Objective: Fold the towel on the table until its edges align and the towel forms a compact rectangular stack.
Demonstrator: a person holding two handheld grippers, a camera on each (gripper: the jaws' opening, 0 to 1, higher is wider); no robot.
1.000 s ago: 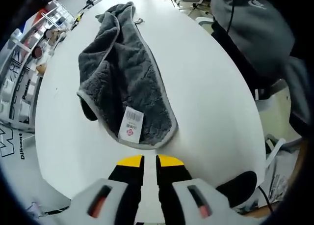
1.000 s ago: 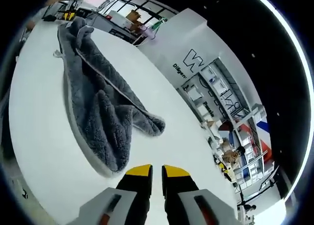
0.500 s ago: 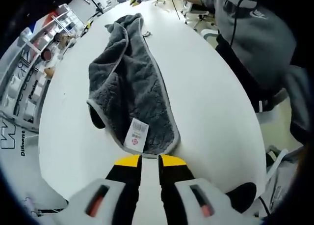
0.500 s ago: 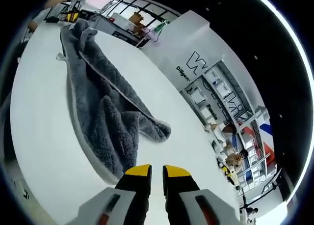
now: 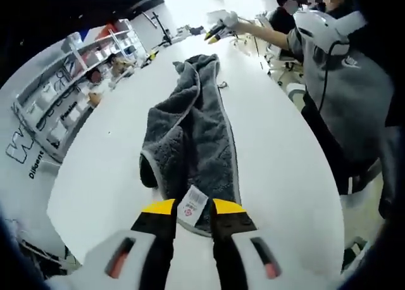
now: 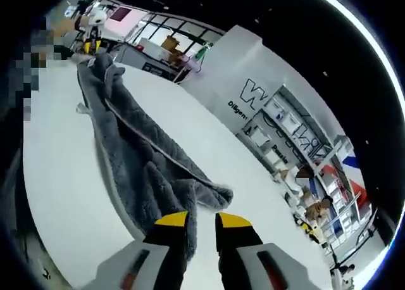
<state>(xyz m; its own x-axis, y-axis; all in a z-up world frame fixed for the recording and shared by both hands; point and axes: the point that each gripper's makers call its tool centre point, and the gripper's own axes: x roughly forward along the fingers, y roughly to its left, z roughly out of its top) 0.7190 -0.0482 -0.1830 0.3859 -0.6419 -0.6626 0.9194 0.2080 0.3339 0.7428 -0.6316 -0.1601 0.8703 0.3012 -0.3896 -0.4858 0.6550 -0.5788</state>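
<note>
A long grey towel [image 5: 196,132] lies crumpled lengthwise on the white table [image 5: 278,163]. Its near corner carries a white label [image 5: 195,206], which sits between the yellow tips of my left gripper [image 5: 193,209]; the jaws are open around that corner. At the towel's far end a hand holds the right gripper [image 5: 214,33]. In the right gripper view the towel [image 6: 139,157] runs away from me, and my right gripper [image 6: 202,221] is open with the towel's near edge at its tips. The left gripper [image 6: 90,44] shows small at the far end.
A person in a grey top [image 5: 348,81] stands along the table's right edge in the left gripper view. Shelving with small items [image 5: 57,106] lines the left side. A white wall with lettering [image 6: 253,94] and more shelves [image 6: 304,144] stand beyond the table.
Both grippers have come forward and lower onto the towel's two ends. The left jaws have spread slightly and now straddle the label corner. The towel itself has not moved.
</note>
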